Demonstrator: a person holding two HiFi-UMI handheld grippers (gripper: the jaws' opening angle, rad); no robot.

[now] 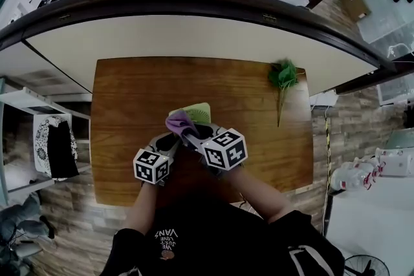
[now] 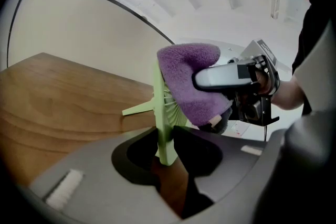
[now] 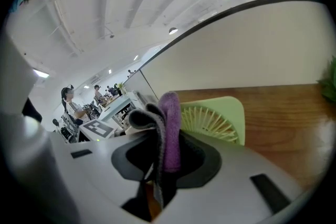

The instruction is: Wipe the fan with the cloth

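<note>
A pale green fan [image 1: 192, 112] is above the near middle of the wooden table [image 1: 129, 106]. In the left gripper view the fan [image 2: 161, 118] stands edge-on between the jaws of my left gripper [image 2: 165, 153], which press on its lower rim. A purple cloth [image 2: 189, 86] lies against the fan's grille, on the right. My right gripper [image 3: 163, 165] is shut on that cloth [image 3: 169, 128], with the fan's grille [image 3: 220, 118] just beyond it. From the head view both grippers, left [image 1: 169, 139] and right [image 1: 192, 132], meet at the fan under the cloth [image 1: 180, 121].
A green leafy sprig [image 1: 283, 76] lies at the table's far right corner. A curved white counter with a dark rim [image 1: 194, 35] runs behind the table. A shelf unit [image 1: 39, 139] stands to the left. People work at desks in the distance.
</note>
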